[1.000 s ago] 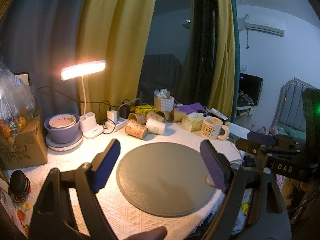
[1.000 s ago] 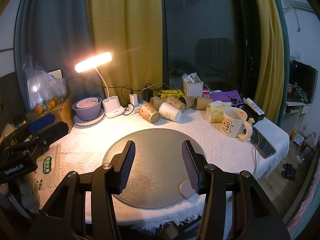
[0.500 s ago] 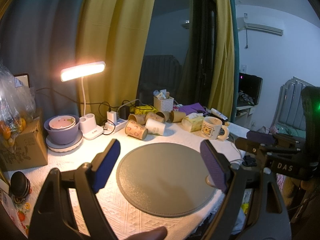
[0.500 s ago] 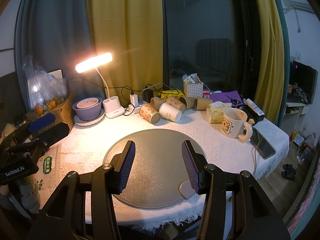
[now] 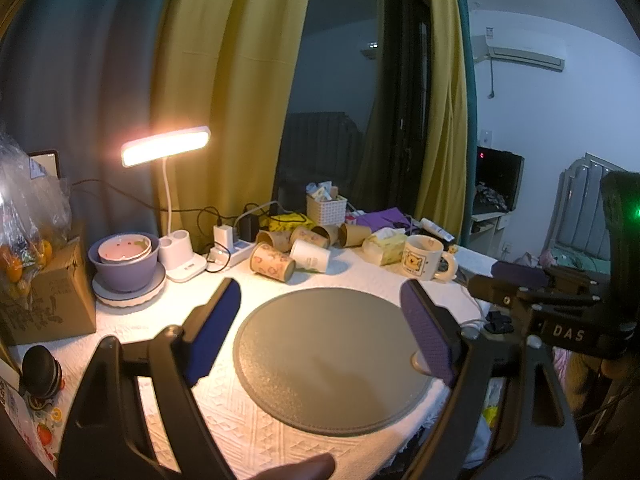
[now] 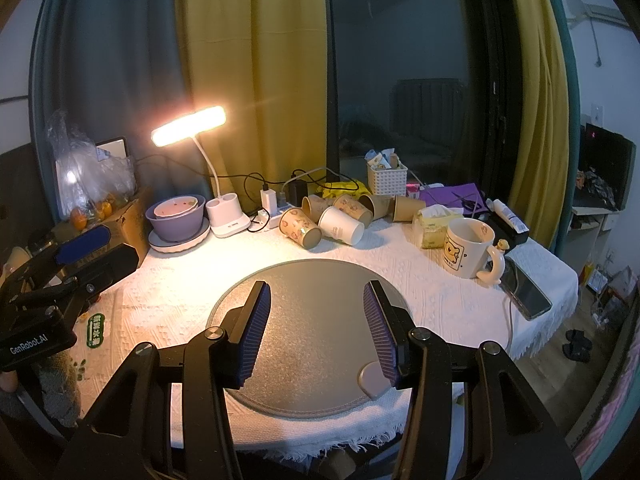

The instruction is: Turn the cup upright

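Observation:
Several paper cups lie on their sides at the back of the table: a patterned cup (image 5: pixel 272 262) (image 6: pixel 300 229) nearest, a white cup (image 5: pixel 310 255) (image 6: pixel 341 225) beside it, and brown ones (image 6: pixel 408 208) behind. My left gripper (image 5: pixel 320 298) is open and empty above the near edge of the round grey mat (image 5: pixel 332 364). My right gripper (image 6: pixel 316 300) is open and empty over the same mat (image 6: pixel 312 280). Both are well short of the cups.
A lit desk lamp (image 6: pixel 188 131), a purple bowl on a plate (image 6: pixel 176 216), a power strip with cables (image 6: pixel 272 204), a white basket (image 6: pixel 386 178), a tissue pack (image 6: pixel 434 226), a bear mug (image 6: pixel 470 248) and a phone (image 6: pixel 528 290) ring the mat. A cardboard box (image 5: pixel 44 292) stands at left.

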